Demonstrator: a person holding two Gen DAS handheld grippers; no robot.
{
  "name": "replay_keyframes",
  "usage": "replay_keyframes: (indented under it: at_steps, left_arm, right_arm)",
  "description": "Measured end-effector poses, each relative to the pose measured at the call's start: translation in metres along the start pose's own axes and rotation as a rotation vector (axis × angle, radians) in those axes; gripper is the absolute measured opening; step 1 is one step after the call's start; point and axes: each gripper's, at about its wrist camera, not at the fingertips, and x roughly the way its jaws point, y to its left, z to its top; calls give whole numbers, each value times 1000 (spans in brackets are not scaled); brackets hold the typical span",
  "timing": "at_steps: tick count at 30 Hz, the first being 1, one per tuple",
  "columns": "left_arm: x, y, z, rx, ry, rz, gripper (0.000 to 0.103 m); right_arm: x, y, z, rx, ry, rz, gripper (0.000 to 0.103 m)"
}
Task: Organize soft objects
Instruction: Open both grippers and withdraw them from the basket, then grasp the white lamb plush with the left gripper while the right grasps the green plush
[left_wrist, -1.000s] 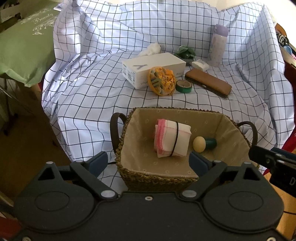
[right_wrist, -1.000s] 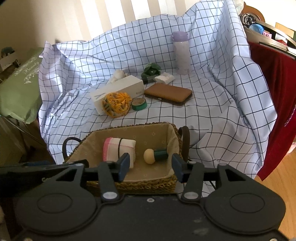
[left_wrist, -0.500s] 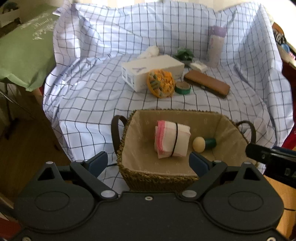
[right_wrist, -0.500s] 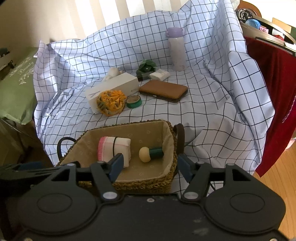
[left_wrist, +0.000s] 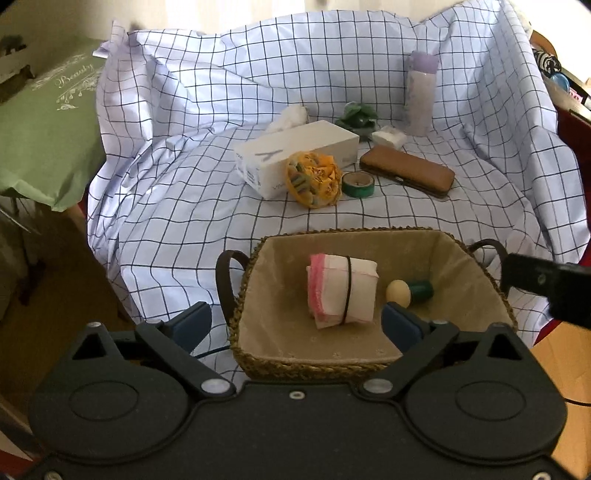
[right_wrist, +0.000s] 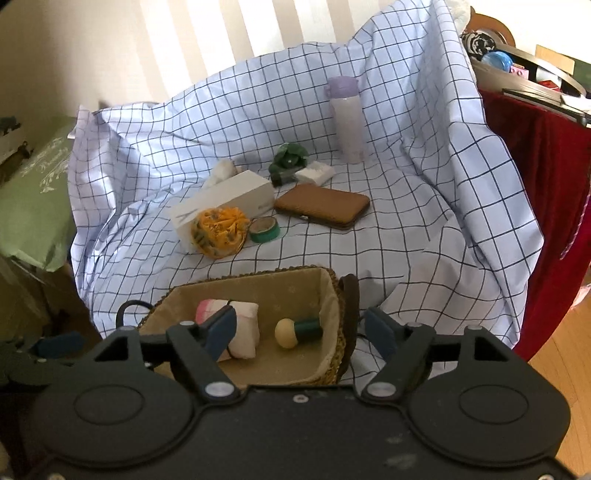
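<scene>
Right gripper (right_wrist: 301, 330) jaws were opening over the basket (left_wrist: 258, 251), wider than a sec before, nothing between them. Left gripper (left_wrist: 295, 325) also spreading, empty. Folded cloth bundle (left_wrist: 341, 291) lay inside basket; orange scrunchie-like item (left_wrist: 314, 179), prob. soft, sat beyond it.

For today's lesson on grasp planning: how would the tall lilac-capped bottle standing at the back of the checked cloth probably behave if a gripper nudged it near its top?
The bottle stands upright, tall and narrow, so a high nudge would probably tip it. The checked cloth under it looks rumpled, likely poor footing. Being round, it may roll once down.
</scene>
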Motion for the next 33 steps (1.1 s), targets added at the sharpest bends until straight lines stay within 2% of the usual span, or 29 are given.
replay_keyframes:
  at_steps: [5,13,25,33]
  left_arm:
    - [6,10,6,-18,4,5,96]
    - [25,24,33,-41,20,6,96]
    - [72,34,90,-30,34,-13,96]
    - [113,40,140,-23,23,-20,96]
  right_arm:
    - [10,5,7,-9,8,5,83]
    - [40,15,31,-43,57,-2,83]
    - [101,23,83,-72,104,-15,84]
    - [144,30,115,-104,102,-10,84]
